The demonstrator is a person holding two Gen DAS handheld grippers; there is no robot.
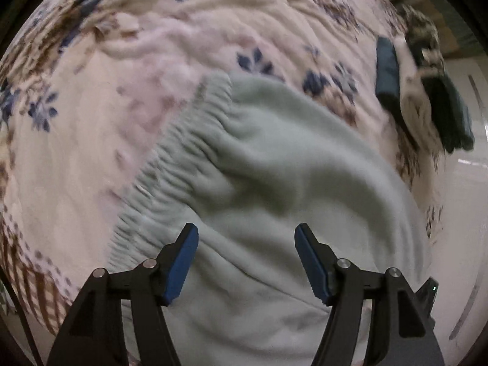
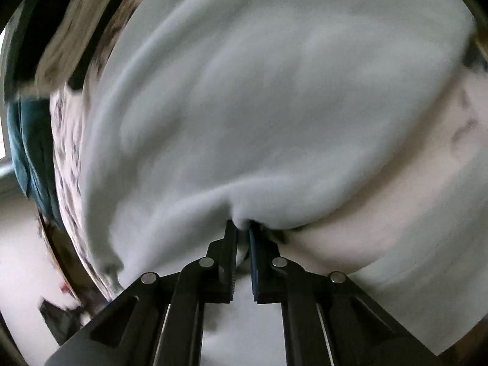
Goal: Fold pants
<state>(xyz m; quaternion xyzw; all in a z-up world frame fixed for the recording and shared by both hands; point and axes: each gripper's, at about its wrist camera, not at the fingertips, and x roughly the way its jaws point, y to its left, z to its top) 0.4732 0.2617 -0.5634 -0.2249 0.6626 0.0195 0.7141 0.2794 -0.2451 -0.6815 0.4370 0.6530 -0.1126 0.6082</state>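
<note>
Pale grey-green pants lying on a floral bedspread, one edge gripped.

From largest to smallest: the pink-and-cream bedspread with blue and brown flowers carries the pants, whose gathered elastic waistband runs diagonally across the left wrist view. At the bedspread's far right edge lies a pile of dark teal and patterned clothes, well apart from the pants. The left hand-held gripper hangs over the pants with its blue-padded jaws spread wide and nothing between them. The right hand-held gripper has its jaws drawn narrow, pinching a puckered fold of the pants' edge; that view is motion-blurred.
</note>
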